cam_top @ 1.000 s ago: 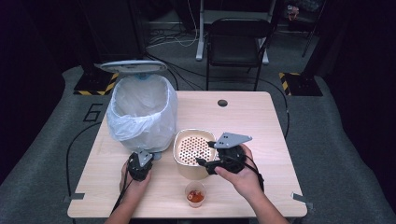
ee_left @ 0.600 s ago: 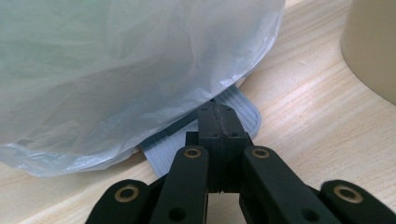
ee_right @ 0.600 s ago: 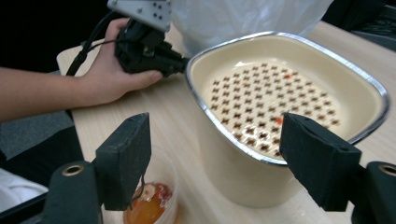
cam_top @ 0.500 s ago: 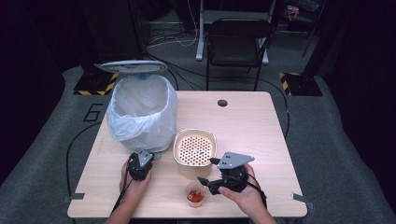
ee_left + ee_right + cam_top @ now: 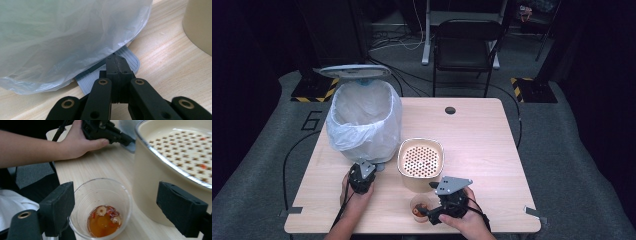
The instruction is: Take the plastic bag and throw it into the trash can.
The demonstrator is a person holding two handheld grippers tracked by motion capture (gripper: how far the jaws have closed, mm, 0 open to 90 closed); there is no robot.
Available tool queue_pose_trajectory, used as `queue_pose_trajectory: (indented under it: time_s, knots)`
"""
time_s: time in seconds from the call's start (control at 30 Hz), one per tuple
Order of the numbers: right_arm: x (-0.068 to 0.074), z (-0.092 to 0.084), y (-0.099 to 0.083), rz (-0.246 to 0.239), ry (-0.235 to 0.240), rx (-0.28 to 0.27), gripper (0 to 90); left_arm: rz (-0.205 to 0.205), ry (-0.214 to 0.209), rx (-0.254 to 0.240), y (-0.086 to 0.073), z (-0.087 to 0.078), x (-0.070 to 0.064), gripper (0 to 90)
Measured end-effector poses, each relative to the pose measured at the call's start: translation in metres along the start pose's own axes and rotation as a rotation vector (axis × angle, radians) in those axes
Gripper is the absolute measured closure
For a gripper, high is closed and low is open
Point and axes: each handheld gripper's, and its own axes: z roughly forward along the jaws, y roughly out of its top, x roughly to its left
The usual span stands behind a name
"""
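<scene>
A clear plastic cup (image 5: pixel 100 202) with a little orange liquid and bits of food stands near the table's front edge, in front of a cream pot (image 5: pixel 155 177) topped by a perforated insert. My right gripper (image 5: pixel 120 210) is low at the cup (image 5: pixel 418 206). Its jaws have just been opening and stand wide, the cup between them, the pads not pressing on it. My left gripper (image 5: pixel 117 65) is shut with nothing in it. Its tip rests over the grey pedal (image 5: pixel 131 61) at the foot of the bin (image 5: pixel 364 122), which is lined with a white bag.
The bin's lid (image 5: pixel 354 71) stands raised at the back left. The cream pot (image 5: pixel 421 160) sits mid-table, right of the bin. A round cable hole (image 5: pixel 450 110) is at the far edge. A black chair (image 5: pixel 467 45) stands beyond the table.
My right gripper has come down from beside the cream pot toward the table's front edge, reaching the cup, and its jaws have spread wider. The left gripper has stayed put.
</scene>
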Motion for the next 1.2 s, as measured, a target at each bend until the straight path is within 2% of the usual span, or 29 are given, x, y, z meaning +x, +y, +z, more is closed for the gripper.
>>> queue_pose_trajectory:
  time_s: [0.13,0.3,0.33,0.4,0.5,0.53,0.57,0.6,0.63,0.83,0.9,0.93,1.07,1.1,1.2]
  knots:
    - [0.005,0.008,-0.003,-0.017,0.016,0.015,14.1,0.001,0.001,0.0,0.0,0.0,0.0,90.0]
    - [0.006,0.015,-0.007,-0.001,0.036,0.029,14.0,0.005,-0.004,0.007,0.0,-0.001,0.0,90.0]
    - [0.007,0.016,-0.007,0.001,0.04,0.027,13.9,-0.02,-0.016,0.005,0.0,0.0,-0.001,90.0]
    - [0.007,0.017,-0.008,-0.014,0.044,0.036,14.0,-0.017,-0.013,0.005,0.0,0.0,-0.001,90.0]
    - [0.009,0.02,-0.009,-0.007,0.06,0.048,14.0,-0.017,-0.015,0.006,0.0,0.0,-0.001,90.0]
    - [0.009,0.021,-0.009,-0.021,0.053,0.045,14.0,-0.021,-0.013,-0.001,0.0,0.0,-0.001,90.0]
    - [0.01,0.022,-0.01,-0.009,0.053,0.052,14.1,-0.021,-0.013,-0.001,0.0,0.0,-0.001,90.0]
    - [0.009,0.023,-0.011,-0.027,0.056,0.059,14.2,-0.03,-0.019,0.003,-0.001,0.0,-0.002,90.0]
    - [0.01,0.025,-0.011,-0.013,0.056,0.061,14.5,-0.024,-0.02,0.007,0.0,0.0,-0.002,90.0]
    - [0.008,0.03,-0.014,-0.044,0.037,0.088,16.6,-0.03,-0.02,0.003,0.0,0.0,-0.002,90.0]
    - [0.008,0.031,-0.015,-0.034,0.046,0.091,21.2,-0.029,-0.02,0.003,0.0,0.0,-0.002,90.0]
    - [0.007,0.03,-0.015,-0.052,0.048,0.087,21.3,-0.03,-0.02,0.003,0.0,0.0,-0.002,90.0]
    - [0.005,0.028,-0.016,-0.019,0.035,0.092,22.3,-0.025,-0.021,0.007,0.0,0.0,-0.002,90.0]
    - [0.004,0.027,-0.016,-0.037,0.032,0.092,22.4,-0.025,-0.021,0.007,0.0,0.0,-0.002,90.0]
    - [0.002,0.024,-0.017,-0.015,0.012,0.093,22.6,-0.031,-0.021,0.003,0.0,0.0,-0.002,90.0]
